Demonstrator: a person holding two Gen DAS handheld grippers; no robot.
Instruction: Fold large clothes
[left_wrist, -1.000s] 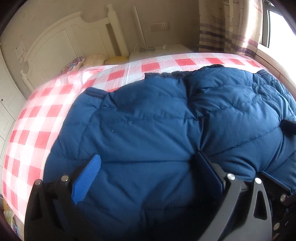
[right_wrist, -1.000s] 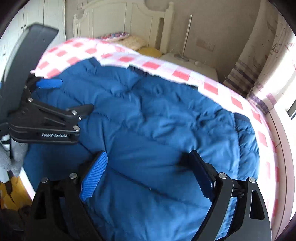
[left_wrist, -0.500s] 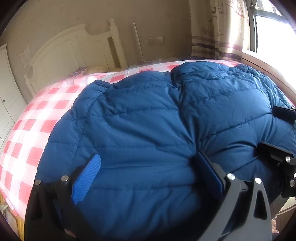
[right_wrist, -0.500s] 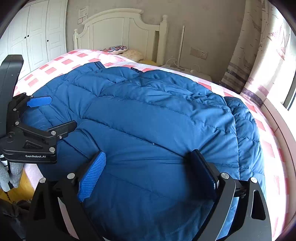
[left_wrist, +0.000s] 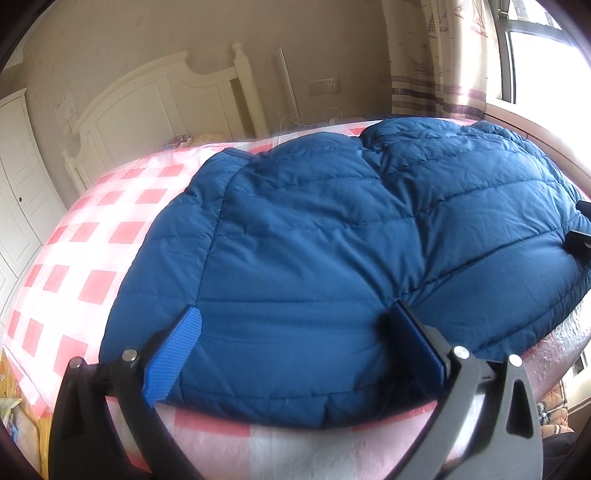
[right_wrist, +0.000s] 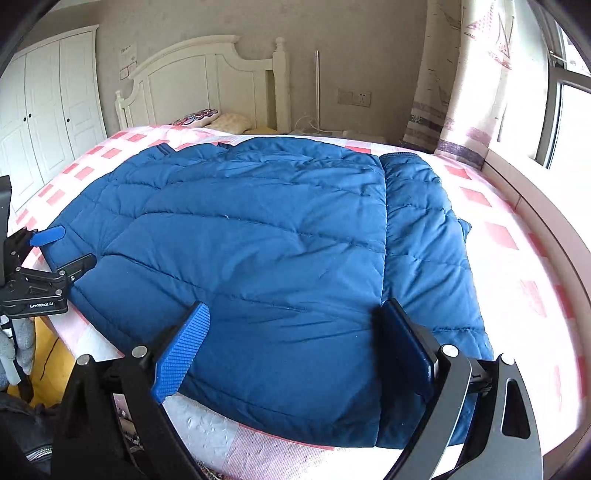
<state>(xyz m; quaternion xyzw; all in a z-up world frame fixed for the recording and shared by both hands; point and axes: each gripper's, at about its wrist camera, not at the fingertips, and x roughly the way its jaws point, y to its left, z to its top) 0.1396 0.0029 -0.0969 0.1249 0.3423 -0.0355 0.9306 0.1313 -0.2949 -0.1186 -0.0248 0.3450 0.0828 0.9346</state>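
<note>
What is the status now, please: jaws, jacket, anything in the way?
Left gripper and right gripper: jaws open, empty. Blue puffer jacket flat on checked bed, one side folded in. Nothing in the way.

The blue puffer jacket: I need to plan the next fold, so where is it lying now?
In both wrist views the blue puffer jacket lies spread on the pink checked bedspread, its near hem at the foot edge, far from the white headboard.

I see a bed with a pink-and-white checked sheet (right_wrist: 509, 236) and a white headboard (right_wrist: 207, 77). A patterned pillow (right_wrist: 197, 117) lies near it. White wardrobe doors (right_wrist: 48, 103) stand left, a striped curtain (right_wrist: 476, 81) hangs by the window (right_wrist: 572, 122), and a wall socket (right_wrist: 354, 98) sits between.
</note>
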